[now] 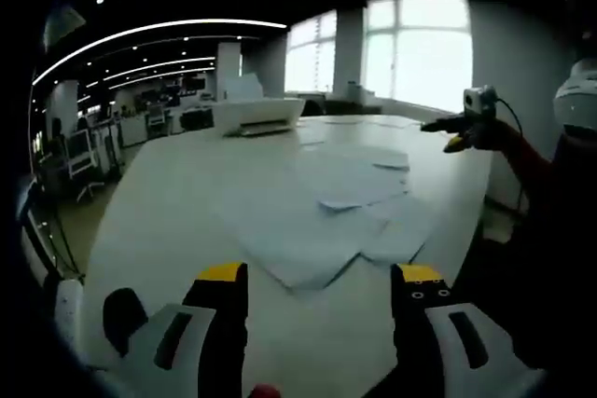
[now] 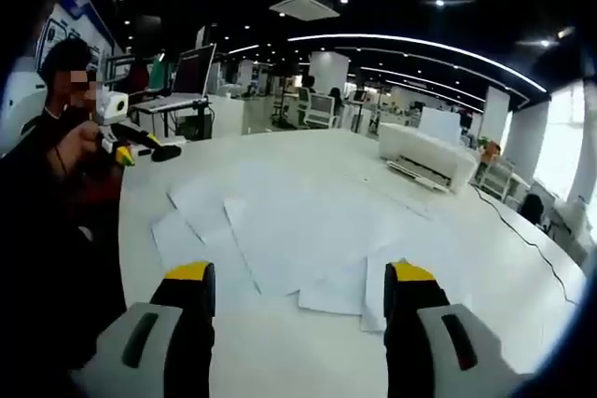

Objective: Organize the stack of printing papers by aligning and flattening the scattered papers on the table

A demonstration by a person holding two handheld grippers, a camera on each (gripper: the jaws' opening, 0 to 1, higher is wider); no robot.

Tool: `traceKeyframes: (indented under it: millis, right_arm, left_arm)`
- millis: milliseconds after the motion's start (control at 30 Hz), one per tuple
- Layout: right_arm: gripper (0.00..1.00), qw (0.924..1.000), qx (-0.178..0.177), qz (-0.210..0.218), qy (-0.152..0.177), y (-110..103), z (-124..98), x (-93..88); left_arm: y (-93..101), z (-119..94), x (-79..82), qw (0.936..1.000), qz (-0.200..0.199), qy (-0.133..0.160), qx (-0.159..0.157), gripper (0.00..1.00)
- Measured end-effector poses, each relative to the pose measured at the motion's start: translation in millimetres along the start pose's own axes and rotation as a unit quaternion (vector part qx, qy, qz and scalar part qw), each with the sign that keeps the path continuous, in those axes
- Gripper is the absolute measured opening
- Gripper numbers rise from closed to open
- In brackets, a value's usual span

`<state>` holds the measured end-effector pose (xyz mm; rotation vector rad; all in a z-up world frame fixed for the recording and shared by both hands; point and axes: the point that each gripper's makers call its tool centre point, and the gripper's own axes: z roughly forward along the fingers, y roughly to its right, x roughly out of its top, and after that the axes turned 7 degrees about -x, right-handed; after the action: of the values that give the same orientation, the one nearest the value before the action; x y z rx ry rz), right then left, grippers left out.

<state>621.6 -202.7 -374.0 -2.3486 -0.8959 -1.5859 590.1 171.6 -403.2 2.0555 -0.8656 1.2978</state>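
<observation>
In the left gripper view, the left gripper (image 1: 322, 279) rises from six o'clock with its two yellow-tipped jaws spread wide and nothing between them. It hangs above the near edge of a large white table (image 1: 177, 193). The scattered papers (image 1: 326, 207) lie loose and overlapping on the tabletop just past the jaw tips, running from the centre toward one o'clock, their corners pointing every way. A white printer (image 1: 256, 116) sits at the far end of the table, around eleven o'clock. At three o'clock the right gripper (image 1: 457, 134) comes in from the side, held up off the table by a person's hand; from here it cannot be told how far its jaws are parted.

In the right gripper view, the right gripper (image 2: 297, 286) also rises from six o'clock, jaws wide apart and empty, above the table (image 2: 504, 258). The papers (image 2: 289, 230) spread across the middle of the view, from nine o'clock to the centre, sheets overlapping at odd angles. The printer (image 2: 427, 157) stands at two o'clock. At nine o'clock a person holds the left gripper (image 2: 140, 144) in the air beside the table edge.
</observation>
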Motion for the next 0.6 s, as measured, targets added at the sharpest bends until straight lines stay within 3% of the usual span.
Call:
traceKeyframes:
  millis: [600]
  right_arm:
    - [0.66, 0.9999, -0.001, 0.003, 0.011, 1.9, -1.7, 4.2]
  left_arm:
    - [0.1, -0.9, -1.9, 1.0, -0.001, 0.002, -0.002, 0.65]
